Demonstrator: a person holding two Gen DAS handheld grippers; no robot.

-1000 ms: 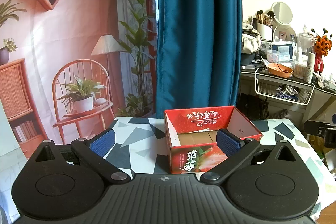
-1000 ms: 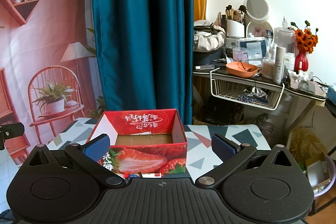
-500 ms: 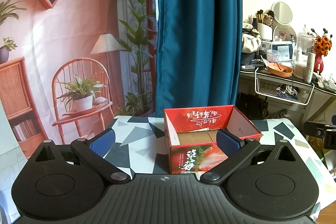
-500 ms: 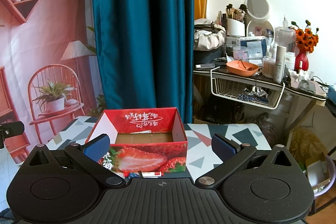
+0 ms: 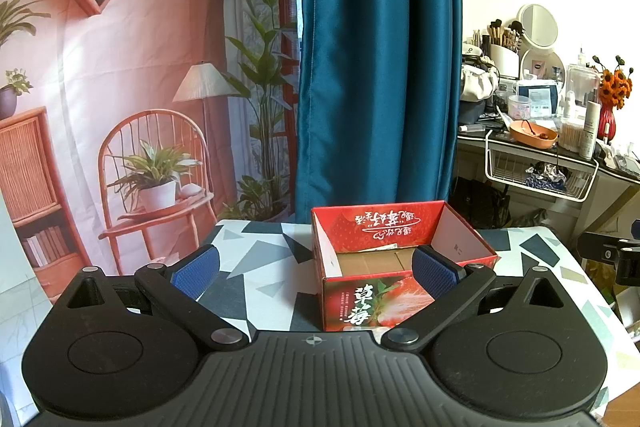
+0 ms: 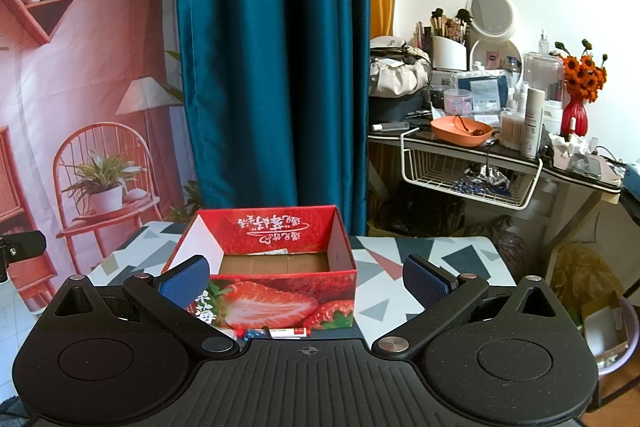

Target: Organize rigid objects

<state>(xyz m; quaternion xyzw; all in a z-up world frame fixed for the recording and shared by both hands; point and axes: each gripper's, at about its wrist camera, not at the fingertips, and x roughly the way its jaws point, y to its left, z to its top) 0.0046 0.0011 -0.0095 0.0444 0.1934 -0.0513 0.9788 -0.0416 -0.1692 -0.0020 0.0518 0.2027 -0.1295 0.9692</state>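
The red strawberry-printed box [image 6: 280,287] stands upright and open-topped on the patterned surface [image 6: 432,255], towards its far edge in front of the teal curtain [image 6: 272,59]. Its interior shows a brown cardboard floor; a flat piece of paper or card lies against the far inner wall, too small to identify. In the left wrist view the same box [image 5: 384,267] sits right of centre, one corner turned towards the camera.

In the right wrist view, small flat packets [image 6: 280,331] lie on the surface just in front of the box's near wall, partly hidden by the gripper body; one is white with a red band, one is blue. Whether they touch the box cannot be determined.

The right hand-held gripper [image 6: 307,281] is spread wide with nothing between its blue pads [image 6: 424,285]. The left pad overlaps the box's near left corner in the picture; contact cannot be confirmed. The left hand-held gripper [image 5: 316,267] is likewise spread wide and holds nothing. Its right pad appears in front of the box's right side, and its left pad [image 5: 196,269] is over bare surface.

Right of the curtain, a cluttered dressing table [image 6: 500,155] carries an orange dish [image 6: 460,131], a round mirror [image 6: 490,13], a brush holder and a red vase [image 6: 574,115] of orange flowers, with a white wire basket [image 6: 468,175] hung beneath. Left of the curtain hangs a printed backdrop [image 6: 80,67] showing a chair, plant and shelves.
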